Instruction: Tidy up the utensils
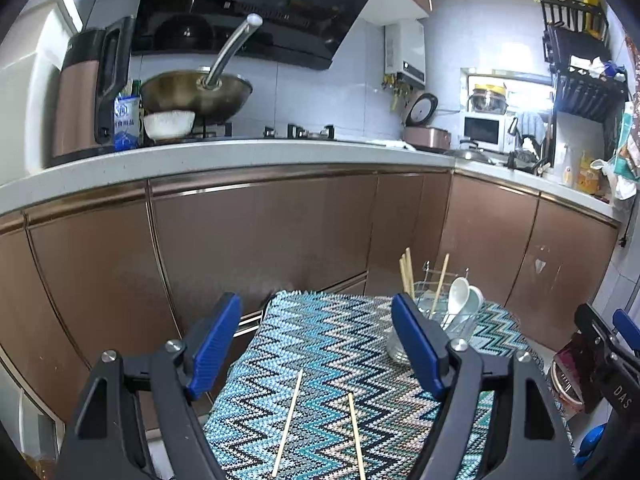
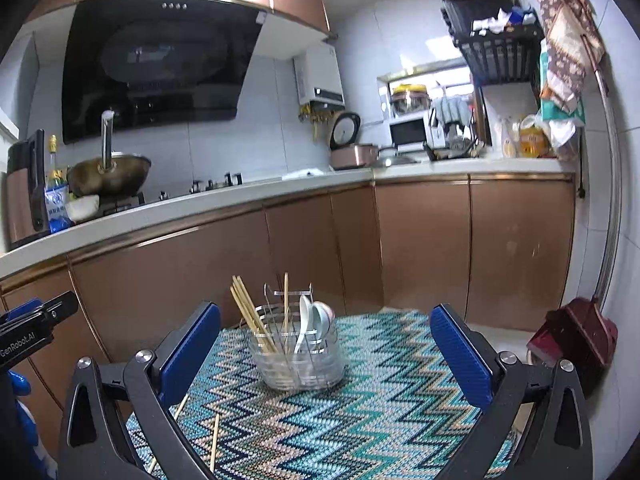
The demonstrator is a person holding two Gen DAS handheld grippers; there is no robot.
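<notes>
A clear utensil holder with a wire frame (image 2: 298, 356) stands on the zigzag mat (image 2: 360, 420); it holds several wooden chopsticks (image 2: 250, 312) and two pale spoons (image 2: 310, 320). It also shows in the left wrist view (image 1: 448, 316), partly behind a finger. Two loose chopsticks lie on the mat, one to the left (image 1: 288, 420) and one to the right (image 1: 356, 436); they also show in the right wrist view (image 2: 215, 440). My left gripper (image 1: 320, 344) is open and empty above them. My right gripper (image 2: 326, 356) is open and empty, facing the holder.
Brown cabinets (image 1: 260, 232) with a white counter (image 1: 240, 152) run behind the mat. A wok (image 1: 196, 92), bowl and kettle stand on the counter. A dark red dustpan (image 2: 576, 336) stands on the floor at the right.
</notes>
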